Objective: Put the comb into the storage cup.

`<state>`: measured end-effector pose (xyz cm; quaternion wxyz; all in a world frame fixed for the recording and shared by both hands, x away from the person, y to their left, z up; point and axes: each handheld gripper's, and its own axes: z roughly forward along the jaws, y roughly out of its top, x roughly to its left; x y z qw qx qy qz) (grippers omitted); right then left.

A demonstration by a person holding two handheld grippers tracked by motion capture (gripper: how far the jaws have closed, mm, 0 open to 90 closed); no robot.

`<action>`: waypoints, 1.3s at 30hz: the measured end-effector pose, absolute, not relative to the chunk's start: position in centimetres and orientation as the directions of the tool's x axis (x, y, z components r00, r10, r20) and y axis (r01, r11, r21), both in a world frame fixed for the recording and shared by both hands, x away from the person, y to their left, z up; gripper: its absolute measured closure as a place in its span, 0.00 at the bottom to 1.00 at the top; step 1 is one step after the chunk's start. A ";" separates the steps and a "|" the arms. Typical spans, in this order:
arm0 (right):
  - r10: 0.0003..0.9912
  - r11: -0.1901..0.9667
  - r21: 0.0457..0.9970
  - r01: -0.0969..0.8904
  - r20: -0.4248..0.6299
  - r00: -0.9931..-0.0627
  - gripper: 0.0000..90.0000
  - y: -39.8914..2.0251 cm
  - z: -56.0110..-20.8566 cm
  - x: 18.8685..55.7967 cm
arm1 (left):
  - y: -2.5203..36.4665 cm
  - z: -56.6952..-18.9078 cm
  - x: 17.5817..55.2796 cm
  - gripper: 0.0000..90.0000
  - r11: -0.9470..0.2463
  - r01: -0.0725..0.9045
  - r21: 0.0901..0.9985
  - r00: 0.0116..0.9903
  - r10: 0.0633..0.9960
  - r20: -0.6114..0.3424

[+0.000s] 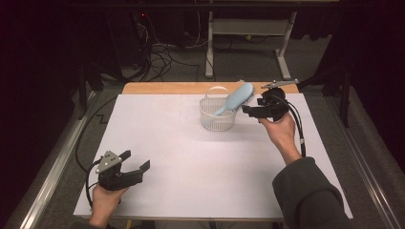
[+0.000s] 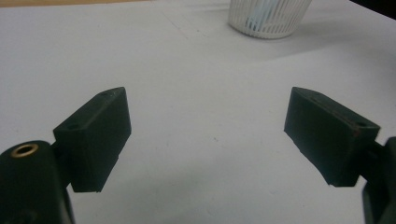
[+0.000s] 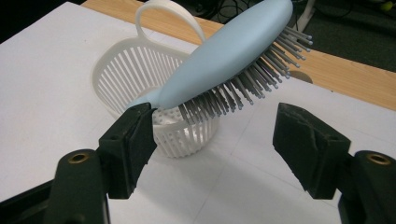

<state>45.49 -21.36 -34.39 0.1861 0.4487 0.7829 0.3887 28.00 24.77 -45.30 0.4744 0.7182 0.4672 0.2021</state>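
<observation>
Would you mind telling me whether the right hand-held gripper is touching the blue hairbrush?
Apart. The right gripper view shows the right hand-held gripper with open jaws either side of the blue hairbrush, which leans in the white basket with nothing pressing on it.

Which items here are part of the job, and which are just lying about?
In the job: light blue plastic hairbrush leaning in the white slatted plastic basket; right gripper, open beside them.
Lying about: left gripper, open, idle; metal clip on the wooden table edge.

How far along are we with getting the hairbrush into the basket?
Mostly done: the blue hairbrush stands handle-down in the white basket, head leaning out over the rim. The right tongs are open beside it, gripping nothing; the left tongs wait open near the table's front edge. Left: pull the right hand clear.
</observation>
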 end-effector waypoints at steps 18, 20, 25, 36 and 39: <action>0.840 0.274 0.798 0.537 0.073 -0.538 0.32 -23.1 -33.5 44.2 | 24.7 -45.4 28.1 0.16 -0.119 0.482 0.868 0.480 0.864 -0.149; 0.839 0.268 0.803 0.533 0.077 -0.538 0.32 -23.3 -33.4 44.0 | 24.7 -45.4 28.1 0.16 -0.118 0.482 0.868 0.480 0.865 -0.149; 0.837 0.270 0.807 0.525 0.072 -0.542 0.32 -23.7 -33.4 43.5 | 24.7 -45.4 28.1 0.16 -0.116 0.483 0.868 0.479 0.865 -0.150; 0.833 0.274 0.814 0.513 0.066 -0.549 0.31 -24.5 -33.4 42.5 | 24.7 -45.4 28.1 0.16 -0.114 0.485 0.867 0.479 0.864 -0.155; 0.832 0.273 0.815 0.512 0.067 -0.550 0.31 -24.7 -33.6 42.3 | 24.7 -45.4 28.1 0.16 -0.112 0.484 0.868 0.478 0.865 -0.155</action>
